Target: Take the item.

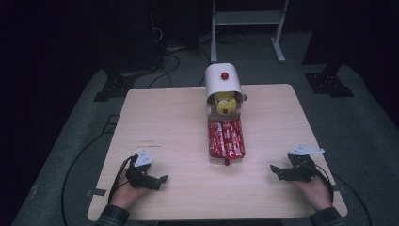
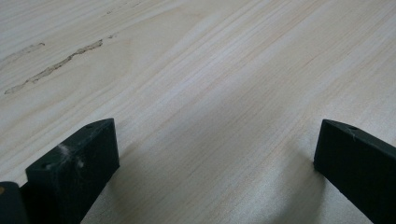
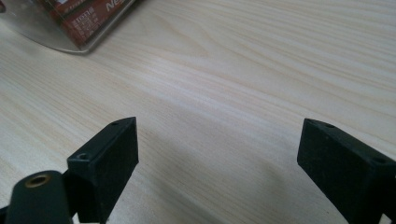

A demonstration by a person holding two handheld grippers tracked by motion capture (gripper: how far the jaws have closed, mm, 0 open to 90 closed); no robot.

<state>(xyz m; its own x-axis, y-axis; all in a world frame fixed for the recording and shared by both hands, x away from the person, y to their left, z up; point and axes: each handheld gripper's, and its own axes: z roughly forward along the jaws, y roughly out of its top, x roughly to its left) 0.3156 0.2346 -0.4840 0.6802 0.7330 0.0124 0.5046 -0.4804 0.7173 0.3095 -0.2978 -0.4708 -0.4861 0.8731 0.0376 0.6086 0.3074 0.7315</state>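
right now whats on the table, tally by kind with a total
white dispenser with a red knob: 1
clear tray of red snack packets: 1
yellow item inside the dispenser mouth: 1, too small to identify
hand-held grippers: 2, left gripper and right gripper, both open and resting low on the wooden table
total: 5
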